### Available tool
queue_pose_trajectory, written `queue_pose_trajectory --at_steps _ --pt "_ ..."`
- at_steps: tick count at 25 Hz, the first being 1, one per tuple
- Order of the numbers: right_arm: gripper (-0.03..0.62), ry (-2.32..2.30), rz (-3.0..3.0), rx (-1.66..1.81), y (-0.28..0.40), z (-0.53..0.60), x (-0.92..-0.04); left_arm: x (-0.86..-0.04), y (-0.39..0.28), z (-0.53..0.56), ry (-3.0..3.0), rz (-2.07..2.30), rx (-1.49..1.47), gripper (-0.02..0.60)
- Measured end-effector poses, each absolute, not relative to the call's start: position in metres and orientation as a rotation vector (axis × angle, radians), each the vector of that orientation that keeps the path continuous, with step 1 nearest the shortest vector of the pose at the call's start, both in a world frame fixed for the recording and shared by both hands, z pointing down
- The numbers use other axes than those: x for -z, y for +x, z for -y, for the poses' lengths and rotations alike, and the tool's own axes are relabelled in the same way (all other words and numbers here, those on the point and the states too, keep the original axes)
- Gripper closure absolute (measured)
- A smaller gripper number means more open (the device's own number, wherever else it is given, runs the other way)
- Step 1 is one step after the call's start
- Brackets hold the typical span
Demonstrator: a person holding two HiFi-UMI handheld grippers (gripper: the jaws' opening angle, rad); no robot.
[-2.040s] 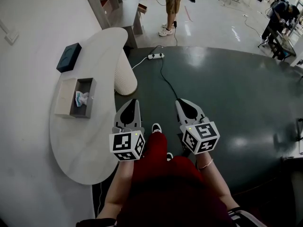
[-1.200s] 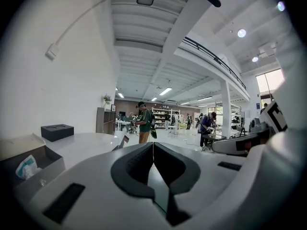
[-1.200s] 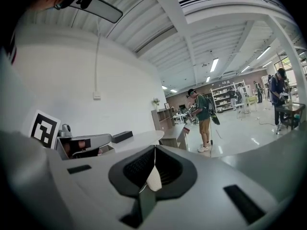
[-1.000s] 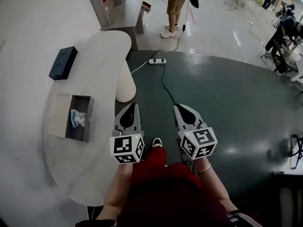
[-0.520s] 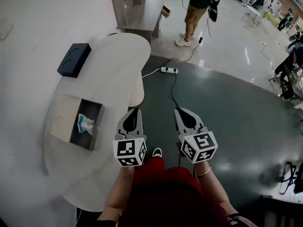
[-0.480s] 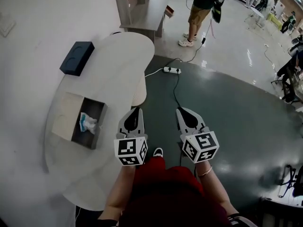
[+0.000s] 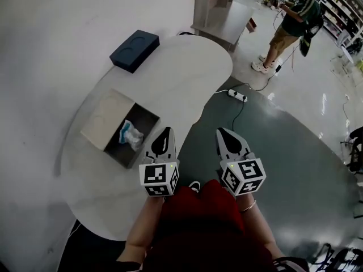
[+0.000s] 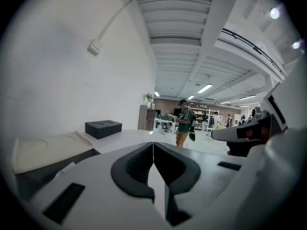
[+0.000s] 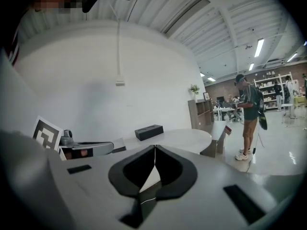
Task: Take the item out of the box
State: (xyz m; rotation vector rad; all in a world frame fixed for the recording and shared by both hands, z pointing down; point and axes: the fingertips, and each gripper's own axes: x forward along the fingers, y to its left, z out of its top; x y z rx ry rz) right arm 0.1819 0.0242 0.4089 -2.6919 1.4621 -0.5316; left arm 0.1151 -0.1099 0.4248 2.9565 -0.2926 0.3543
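The item (image 7: 131, 134) lies in the box (image 7: 148, 120) on the surface (image 7: 170, 67), just left of the left hand-held gripper (image 7: 165, 131) in the head view; the left gripper view shows it clenched and empty, the right gripper view shows the right hand-held gripper (image 9: 155, 152) the same, so I judge the approach is in hand, and next the left jaws must open over the item.

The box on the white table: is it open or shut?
Open. The beige lid lies flat beside the box, and a crumpled white-and-blue item shows inside.
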Motion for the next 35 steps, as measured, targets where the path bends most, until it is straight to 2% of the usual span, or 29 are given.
queue_pose_trajectory --at_steps 26,33,35 --pt "0.579 -2.014 -2.384 0.604 0.173 0.163 -0.417 -0.448 0.030 0.228 2.545 1.349 -0.513 0.555" --pt "0.579 -1.914 -2.486 0.613 0.179 0.181 -0.421 -0.464 0.021 0.237 2.413 1.464 -0.547 0.551" --pt "0.579 -1.874 -2.519 0.615 0.179 0.188 -0.422 -0.469 0.022 0.239 2.379 1.480 -0.560 0.529"
